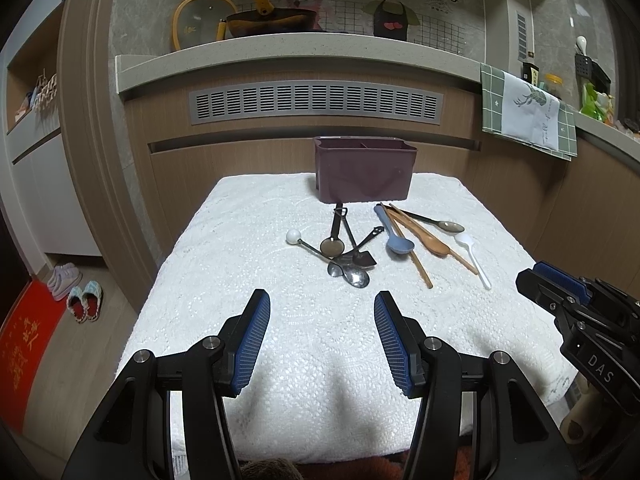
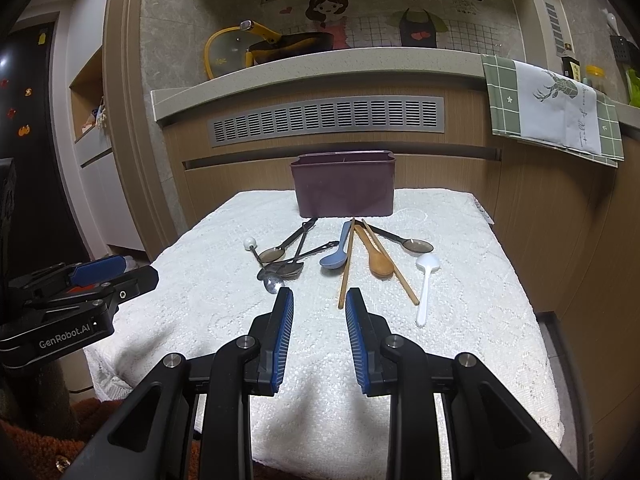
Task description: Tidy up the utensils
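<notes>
Waiting with both grippers wide open and holding nothing.
Left gripper (image 1: 322, 340) faces the shiny metal spoons (image 1: 348, 256); right gripper (image 2: 319, 336) sits nearer the long wooden chopsticks (image 2: 347, 264), which point away toward the dark purple plastic box (image 2: 343, 184).

Cloth (image 1: 248, 248) on table: white, textured weave, matt. Bin (image 1: 364, 176): maroon plastic, dull sheen. Metal spoons (image 1: 352, 272): polished, reflective. Blue spoon (image 1: 396, 236) and white spoon (image 2: 425, 284): smooth plastic, the white one glossier. Chopsticks (image 2: 347, 264) and brown spoon (image 2: 378, 258): wood-look, matt. Gripper pads (image 1: 252, 340): blue, ribbed, rubbery; gripper frames black matt plastic with bright metal pins. Counter (image 1: 280, 56): speckled stone look, smooth
</notes>
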Action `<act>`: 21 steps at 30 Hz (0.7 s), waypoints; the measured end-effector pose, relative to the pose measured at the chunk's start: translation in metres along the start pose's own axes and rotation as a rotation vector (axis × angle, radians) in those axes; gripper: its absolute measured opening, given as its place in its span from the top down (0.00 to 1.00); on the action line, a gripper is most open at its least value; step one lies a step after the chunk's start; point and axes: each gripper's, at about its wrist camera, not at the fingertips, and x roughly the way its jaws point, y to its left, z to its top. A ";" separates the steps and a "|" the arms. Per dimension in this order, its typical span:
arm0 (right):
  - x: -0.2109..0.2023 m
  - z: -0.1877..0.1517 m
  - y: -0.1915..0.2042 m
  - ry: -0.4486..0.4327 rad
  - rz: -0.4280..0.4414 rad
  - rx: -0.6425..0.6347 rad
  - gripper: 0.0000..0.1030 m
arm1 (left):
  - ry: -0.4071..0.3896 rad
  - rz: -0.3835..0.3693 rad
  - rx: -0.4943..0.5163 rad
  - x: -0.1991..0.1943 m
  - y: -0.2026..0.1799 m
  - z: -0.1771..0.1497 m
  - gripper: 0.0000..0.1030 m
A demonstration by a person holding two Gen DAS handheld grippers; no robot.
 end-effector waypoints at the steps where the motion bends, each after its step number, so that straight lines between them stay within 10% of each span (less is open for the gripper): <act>1: 0.000 0.000 0.000 0.000 -0.001 0.000 0.75 | 0.001 -0.001 -0.001 0.000 0.000 0.000 0.47; 21: 0.014 0.007 -0.003 0.010 -0.036 -0.043 0.75 | -0.021 -0.038 -0.043 0.020 0.019 0.029 0.47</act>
